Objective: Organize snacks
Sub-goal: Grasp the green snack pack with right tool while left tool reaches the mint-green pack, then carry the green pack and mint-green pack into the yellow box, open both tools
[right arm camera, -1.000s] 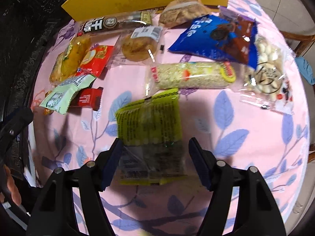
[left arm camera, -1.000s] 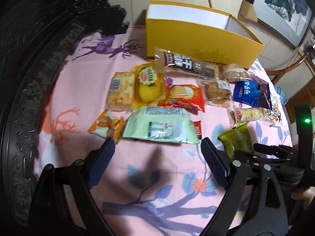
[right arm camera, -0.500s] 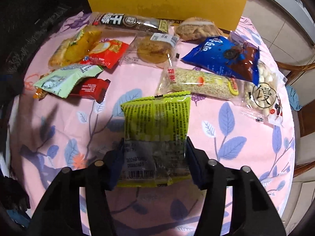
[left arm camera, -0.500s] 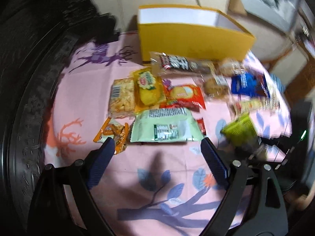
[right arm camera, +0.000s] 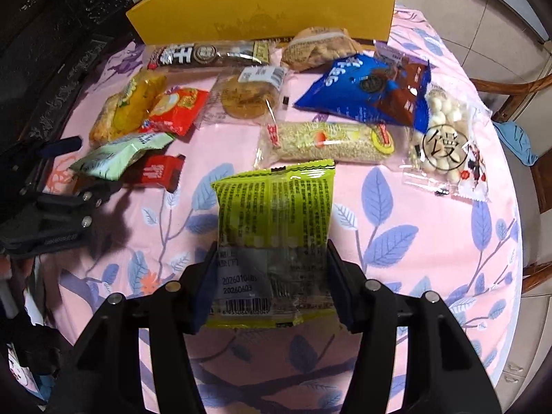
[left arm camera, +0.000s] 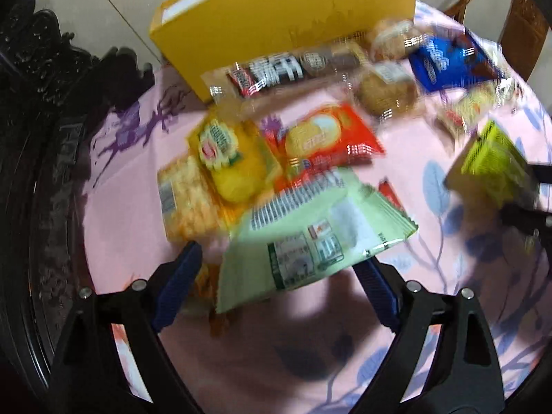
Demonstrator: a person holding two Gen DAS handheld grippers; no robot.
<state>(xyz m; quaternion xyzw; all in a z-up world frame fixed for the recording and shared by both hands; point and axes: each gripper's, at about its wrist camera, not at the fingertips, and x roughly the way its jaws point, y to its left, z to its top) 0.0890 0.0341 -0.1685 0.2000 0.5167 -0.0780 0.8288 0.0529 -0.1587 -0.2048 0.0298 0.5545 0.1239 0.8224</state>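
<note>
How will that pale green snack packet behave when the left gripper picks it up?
The pale green snack packet looks puffy and glossy, so it is probably light, crinkly and somewhat slippery. It overlaps neighbours, so lifting may nudge them. The left gripper stands open around it.

Black gripper [right arm camera: 269,276], blue-padded jaws.

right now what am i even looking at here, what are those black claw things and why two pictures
Each picture comes from a camera mounted on a hand-held gripper; a person carries one in each hand. The right gripper, seen in the right wrist view, has just closed its jaws on a lime-green snack packet and holds it. The left gripper, in the blurry left wrist view, is open around a pale green packet lying on the pink tablecloth. More wrapped snacks lie before a yellow box.
</note>
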